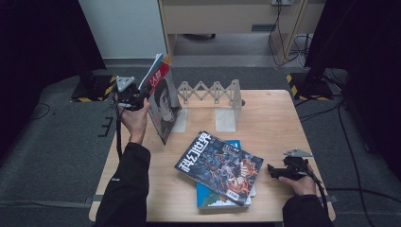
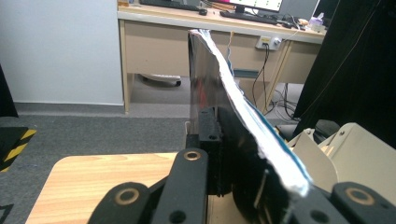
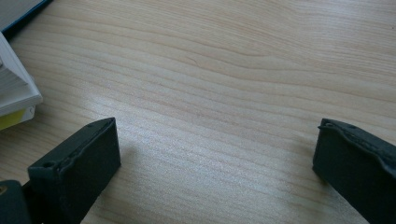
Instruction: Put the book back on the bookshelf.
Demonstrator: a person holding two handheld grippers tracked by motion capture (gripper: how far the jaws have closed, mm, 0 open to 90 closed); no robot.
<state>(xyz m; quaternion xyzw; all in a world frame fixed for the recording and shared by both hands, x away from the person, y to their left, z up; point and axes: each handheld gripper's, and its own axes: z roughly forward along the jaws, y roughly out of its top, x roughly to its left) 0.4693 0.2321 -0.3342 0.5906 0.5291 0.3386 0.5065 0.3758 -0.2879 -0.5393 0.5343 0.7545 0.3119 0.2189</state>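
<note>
I've got the magazine [image 1: 163,97] upright at the folding rack's [image 1: 215,92] left end, left gripper [image 1: 139,100] clamped on its edge. Left gripper view adds sagging pages [image 2: 261,135]. Right gripper [image 1: 274,171] spread wide, empty; its view shows bare table [image 3: 243,70] between jaws. Stacked books [image 1: 220,170] lie in front of rack, free space right.

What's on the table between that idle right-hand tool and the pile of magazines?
Nothing: in the high view, bare wood separates the right tool from the magazine pile. The right gripper view shows the same, with plain table between its open jaws.
</note>
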